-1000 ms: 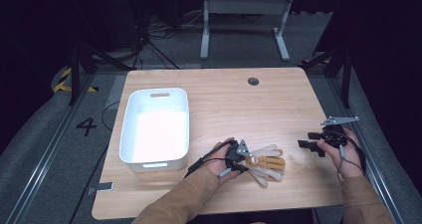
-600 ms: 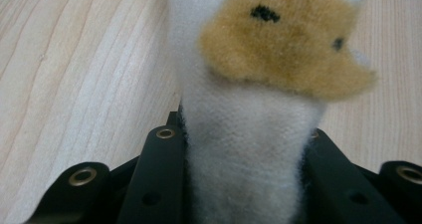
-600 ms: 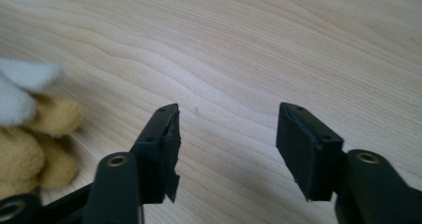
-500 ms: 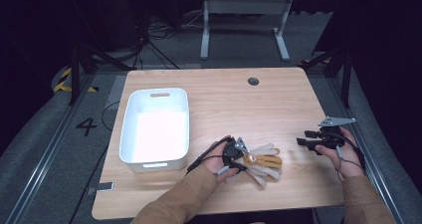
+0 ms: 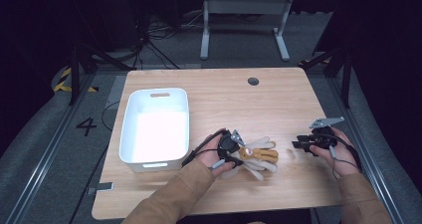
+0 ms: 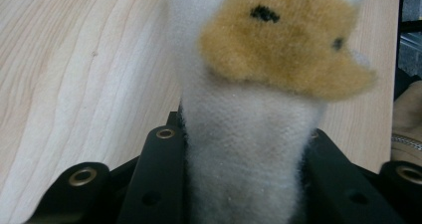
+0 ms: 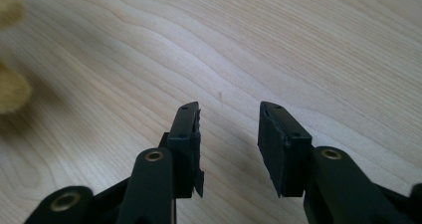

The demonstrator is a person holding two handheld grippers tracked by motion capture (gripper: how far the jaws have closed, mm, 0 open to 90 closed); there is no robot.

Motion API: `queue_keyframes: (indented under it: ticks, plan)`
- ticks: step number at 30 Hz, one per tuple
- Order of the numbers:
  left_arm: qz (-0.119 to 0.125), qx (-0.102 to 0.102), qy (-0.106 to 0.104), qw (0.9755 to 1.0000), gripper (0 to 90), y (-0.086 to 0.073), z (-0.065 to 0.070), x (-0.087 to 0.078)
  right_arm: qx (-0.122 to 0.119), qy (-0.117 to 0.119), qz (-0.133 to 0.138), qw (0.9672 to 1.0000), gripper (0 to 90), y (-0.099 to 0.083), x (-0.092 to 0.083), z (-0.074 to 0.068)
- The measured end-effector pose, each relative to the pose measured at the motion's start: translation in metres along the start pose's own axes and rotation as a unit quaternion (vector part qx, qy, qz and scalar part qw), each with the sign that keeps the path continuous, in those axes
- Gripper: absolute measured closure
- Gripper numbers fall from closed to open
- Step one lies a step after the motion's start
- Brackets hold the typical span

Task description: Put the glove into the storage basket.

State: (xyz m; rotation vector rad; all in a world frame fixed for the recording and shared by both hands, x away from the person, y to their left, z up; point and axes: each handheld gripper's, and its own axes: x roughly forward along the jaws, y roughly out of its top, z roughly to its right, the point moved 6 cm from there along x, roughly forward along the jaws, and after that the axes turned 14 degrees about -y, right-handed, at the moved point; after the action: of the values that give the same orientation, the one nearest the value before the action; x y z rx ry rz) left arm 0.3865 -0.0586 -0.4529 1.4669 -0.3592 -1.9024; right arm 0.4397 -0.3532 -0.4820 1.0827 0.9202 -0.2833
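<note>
Pale wood grain covers the tabletop (image 5: 278, 104) in the high view, where a white bin (image 5: 155, 127) sits at the left and a white and tan plush toy (image 5: 256, 155) lies near the front edge, just right of the bin. The left hand-held gripper (image 5: 235, 148) is clamped on that plush toy, while the right hand-held gripper (image 5: 300, 144) hovers well to the toy's right with nothing in it. In the left gripper view, the black jaws press on both sides of the toy's white fleece body (image 6: 246, 154), its tan patch above them. In the right gripper view, the right hand-held gripper (image 7: 229, 134) has just been closing, its jaws standing partly apart over bare wood, nothing between them.
</note>
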Motion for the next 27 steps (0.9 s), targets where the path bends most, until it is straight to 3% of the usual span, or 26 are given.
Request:
queue_keyframes:
  ticks: [5,11,19,27]
  plan:
    - [-0.008,-0.010,0.003,0.9999,70.9,0.002,0.001,-0.012,-0.023,-0.008,-0.025,0.9994,62.4,0.001,0.006,0.001]
    - [-0.025,-0.028,0.005,0.9993,70.8,0.003,0.000,-0.022,-0.024,0.005,-0.037,0.9990,66.7,0.004,0.009,0.000]
    - [-0.049,-0.044,0.017,0.9977,70.8,0.006,0.000,-0.039,-0.020,0.013,-0.031,0.9992,67.7,0.010,0.006,0.000]
    - [-0.055,-0.068,0.027,0.9958,70.8,0.009,-0.003,-0.053,-0.018,0.025,-0.027,0.9992,68.6,0.017,0.005,0.000]
